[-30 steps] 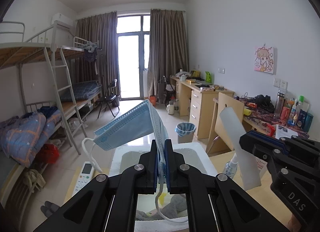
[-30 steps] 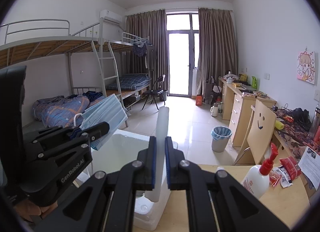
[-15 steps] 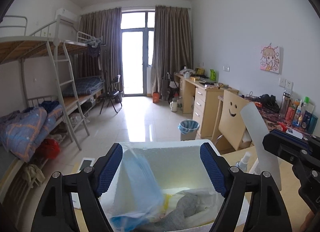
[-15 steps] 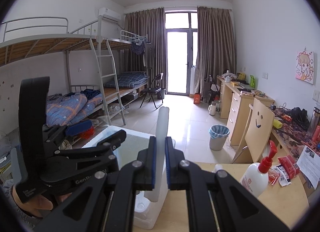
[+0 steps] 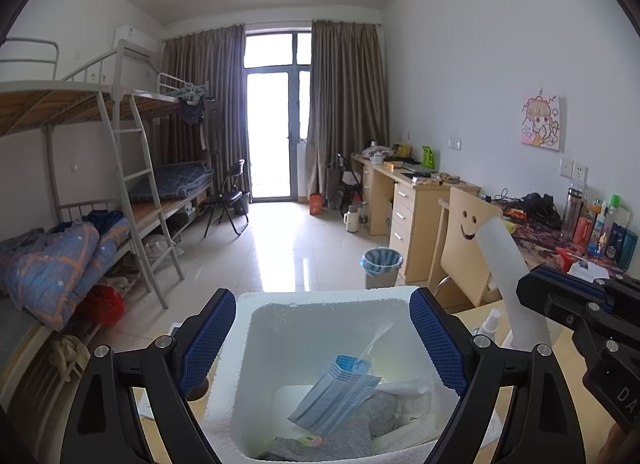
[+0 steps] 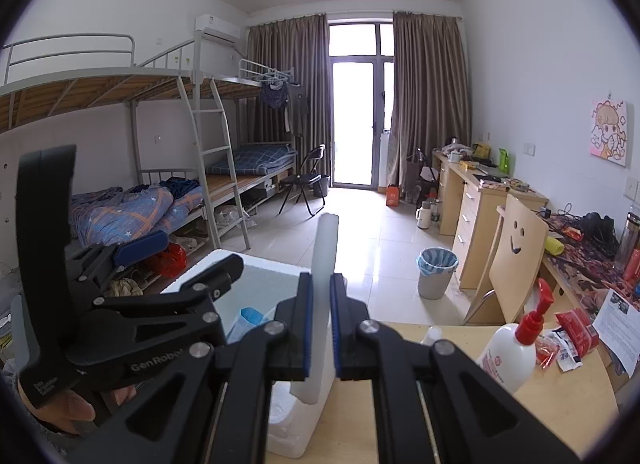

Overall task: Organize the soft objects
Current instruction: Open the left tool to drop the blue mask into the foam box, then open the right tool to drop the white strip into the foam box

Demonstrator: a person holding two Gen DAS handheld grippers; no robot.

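The left gripper is wide open over the white foam box. The blue mask lies inside. The right gripper squeezes the white lid.

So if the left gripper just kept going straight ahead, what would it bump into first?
Probably the white foam box. The left gripper, jaws wide open, points over its opening, so the far inner wall looks first in line. The blue face mask lies lower, inside the box. Depth is hard to judge here.
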